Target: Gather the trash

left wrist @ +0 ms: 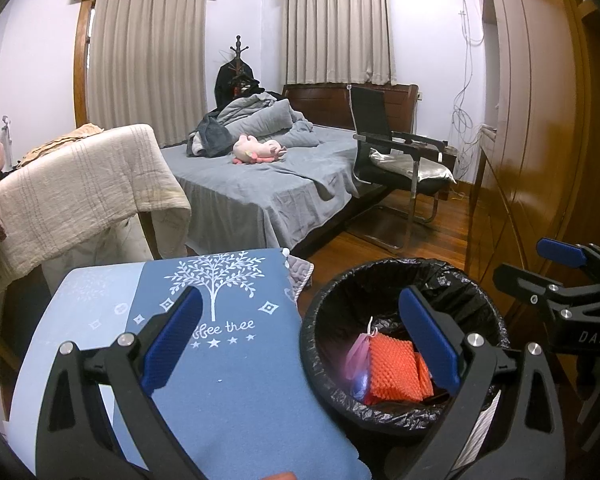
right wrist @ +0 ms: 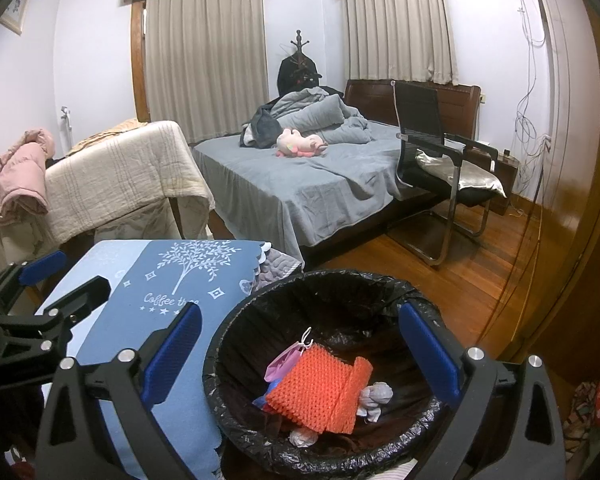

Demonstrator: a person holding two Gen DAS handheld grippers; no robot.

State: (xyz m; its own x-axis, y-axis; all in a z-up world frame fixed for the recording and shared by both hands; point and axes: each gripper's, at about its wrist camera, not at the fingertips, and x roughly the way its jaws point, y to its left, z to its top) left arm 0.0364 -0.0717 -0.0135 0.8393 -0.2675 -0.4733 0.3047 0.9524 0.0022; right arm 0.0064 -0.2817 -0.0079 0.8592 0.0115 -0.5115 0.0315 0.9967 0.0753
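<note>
Before me: table under a blue cloth (left wrist: 236, 368) printed with a white tree, nothing else on it; wooden floor (right wrist: 472, 280) carrying my black-lined bin (right wrist: 236, 424), a black chair (right wrist: 432, 152) and the grey-sheeted bed (right wrist: 300, 188)

walls: pale lilac | floor (right wrist: 440, 272): reddish wood boards | windows: two, beige curtains (right wrist: 204, 56) drawn | furniture: grey-sheeted bed (right wrist: 300, 184), black chair (right wrist: 432, 140), coat stand (right wrist: 299, 60)

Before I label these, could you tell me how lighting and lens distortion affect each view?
Left wrist view: strong fisheye bending, dark vignette corners, glare on the wooden wardrobe; the trash bin interior is dim. Right wrist view: same curvature, the curtains bow, and the orange mesh inside the bin reads sharp.
</note>
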